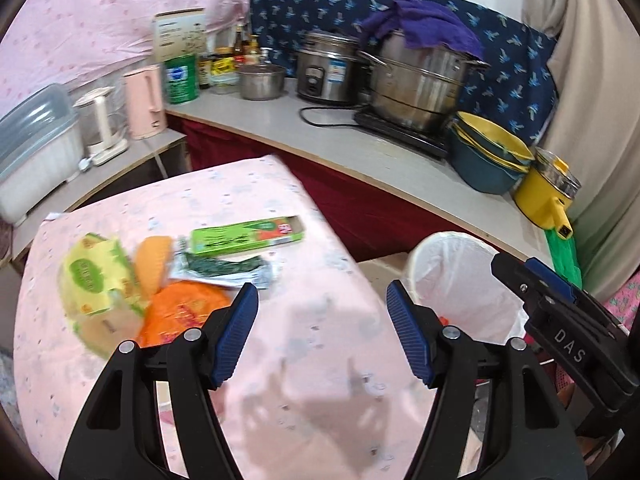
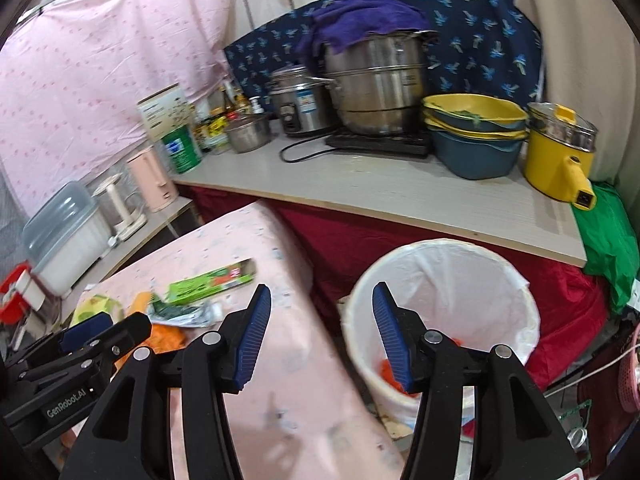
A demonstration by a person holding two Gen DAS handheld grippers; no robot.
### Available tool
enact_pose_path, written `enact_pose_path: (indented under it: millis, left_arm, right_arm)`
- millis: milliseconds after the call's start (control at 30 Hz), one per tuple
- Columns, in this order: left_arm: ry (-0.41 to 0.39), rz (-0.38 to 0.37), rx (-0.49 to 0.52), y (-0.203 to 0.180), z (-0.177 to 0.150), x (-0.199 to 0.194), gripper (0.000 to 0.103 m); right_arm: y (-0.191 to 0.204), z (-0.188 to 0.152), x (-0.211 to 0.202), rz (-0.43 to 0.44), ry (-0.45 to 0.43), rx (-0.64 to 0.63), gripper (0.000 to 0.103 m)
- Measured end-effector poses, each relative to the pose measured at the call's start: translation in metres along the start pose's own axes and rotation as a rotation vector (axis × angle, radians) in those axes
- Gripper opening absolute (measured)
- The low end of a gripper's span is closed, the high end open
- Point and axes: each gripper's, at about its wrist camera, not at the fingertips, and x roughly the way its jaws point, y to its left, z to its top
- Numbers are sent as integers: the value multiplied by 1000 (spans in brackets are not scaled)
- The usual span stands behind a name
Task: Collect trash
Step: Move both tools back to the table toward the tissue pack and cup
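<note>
Left gripper (image 1: 322, 334): jaws apart, empty.
Right gripper (image 2: 322, 334): jaws apart, empty.
Trash: green cardboard box (image 1: 246, 236), orange wrapper (image 1: 180, 316), yellow pack (image 1: 96, 280) ahead-left of both.
White-lined round plastic bin (image 2: 444, 280): ahead-right.
Risk: overlapping wrappers may drag neighbours off the pink cloth-covered table (image 1: 304, 352).

Each gripper is built of matte black plastic arms with triangular cut-outs, joined by round silver pivot screws; 4 such screws are seen on the left gripper (image 1: 322, 304) and 4 on the right gripper (image 2: 322, 304). The 2 fingers of each are faced with blue ribbed pads (image 1: 236, 334). White lettering "DAS" is printed on the side of the right gripper as seen from the left wrist view, and "GenRobot.AI" is printed on the body of the left gripper in the right wrist view.
</note>
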Motion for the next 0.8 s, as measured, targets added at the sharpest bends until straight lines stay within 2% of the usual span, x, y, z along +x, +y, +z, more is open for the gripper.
enact_pose_path:
  millis: [400, 800]
  left_arm:
    - [1, 142, -179, 100, -25, -35, 67]
    - [35, 217, -313, 169, -48, -42, 67]
  right_arm:
    - [90, -24, 3, 133, 74, -116, 52]
    - [152, -58, 26, 205, 182, -195, 52]
